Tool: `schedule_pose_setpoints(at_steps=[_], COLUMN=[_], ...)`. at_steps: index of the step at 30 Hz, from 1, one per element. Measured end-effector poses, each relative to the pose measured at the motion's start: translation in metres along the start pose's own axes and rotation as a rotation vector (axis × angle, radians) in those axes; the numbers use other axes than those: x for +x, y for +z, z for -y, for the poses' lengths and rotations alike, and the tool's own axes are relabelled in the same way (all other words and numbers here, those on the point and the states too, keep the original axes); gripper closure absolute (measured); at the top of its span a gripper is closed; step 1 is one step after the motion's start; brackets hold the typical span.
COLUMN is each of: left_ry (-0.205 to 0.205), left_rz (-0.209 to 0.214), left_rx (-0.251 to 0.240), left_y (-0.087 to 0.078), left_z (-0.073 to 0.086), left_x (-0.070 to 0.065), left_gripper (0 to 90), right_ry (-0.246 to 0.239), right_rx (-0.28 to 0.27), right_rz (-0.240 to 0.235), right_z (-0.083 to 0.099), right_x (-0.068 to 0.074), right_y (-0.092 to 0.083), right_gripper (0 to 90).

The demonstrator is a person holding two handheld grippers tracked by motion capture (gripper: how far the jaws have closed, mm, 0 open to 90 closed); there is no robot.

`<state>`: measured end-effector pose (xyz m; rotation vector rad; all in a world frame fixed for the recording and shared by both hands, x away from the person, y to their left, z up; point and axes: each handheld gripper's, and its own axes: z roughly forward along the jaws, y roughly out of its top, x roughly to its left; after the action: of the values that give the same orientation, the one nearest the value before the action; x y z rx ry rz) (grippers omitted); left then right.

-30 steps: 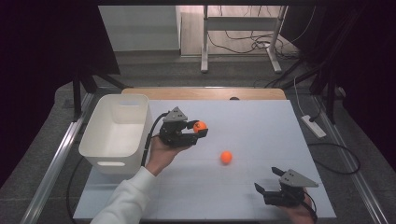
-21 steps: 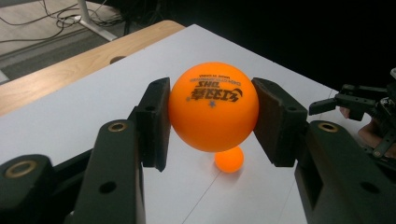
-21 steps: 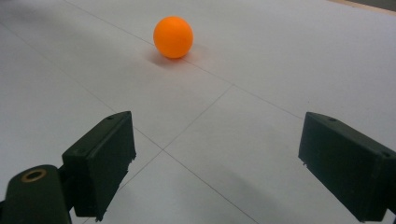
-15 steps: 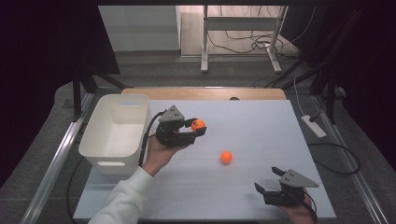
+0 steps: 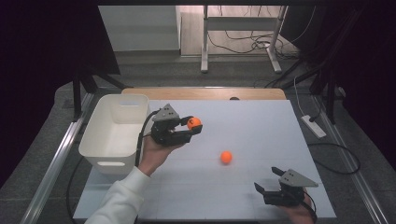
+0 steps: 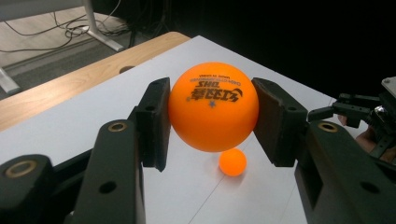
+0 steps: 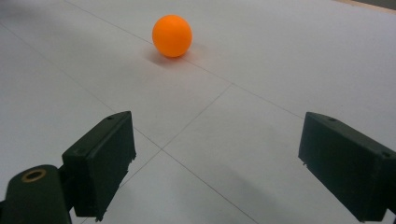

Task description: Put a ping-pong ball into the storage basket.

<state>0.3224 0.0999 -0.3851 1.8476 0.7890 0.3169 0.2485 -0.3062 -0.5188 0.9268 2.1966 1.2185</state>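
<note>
My left gripper (image 5: 192, 128) is shut on an orange ping-pong ball (image 5: 194, 123) and holds it above the white table (image 5: 261, 126), just right of the white bin (image 5: 99, 140). In the left gripper view the ball (image 6: 213, 106) sits squeezed between both pads (image 6: 156, 121), black print on its top. A second orange ball (image 5: 226, 157) rests loose on the table's middle, also seen below the held ball (image 6: 232, 162). My right gripper (image 5: 268, 179) is near the front right edge, open, its jaws (image 7: 224, 154) wide apart and pointing toward that loose ball (image 7: 172, 35).
The white bin has nothing visible inside and stands at the table's left. A wooden strip (image 5: 205, 93) runs along the far edge. A power strip (image 5: 314, 126) and cables lie off the right side. The right gripper (image 6: 359, 105) is in the left gripper view's far right.
The left gripper with its ball has drifted slightly left, toward the bin. The right gripper and the loose ball have not moved.
</note>
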Motion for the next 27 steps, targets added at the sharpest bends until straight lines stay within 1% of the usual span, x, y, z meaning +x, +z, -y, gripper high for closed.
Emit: schedule_pose_setpoints(at_steps=[17,27], left_ry=[-0.016,-0.029], left_rz=[-0.029,-0.039], left_rx=[-0.028,-0.046], left_y=[-0.018,-0.026], left_z=[-0.004,-0.004], left_x=[0.009,0.015], left_gripper=[50.3,50.4], right_ry=[0.000,-0.002], right_rx=[-0.004,-0.001], right_rz=[-0.001,0.001], right_z=[-0.001,-0.001], right_x=[0.001,0.001], right_y=[0.000,0.000], right_gripper=[10.7,10.7])
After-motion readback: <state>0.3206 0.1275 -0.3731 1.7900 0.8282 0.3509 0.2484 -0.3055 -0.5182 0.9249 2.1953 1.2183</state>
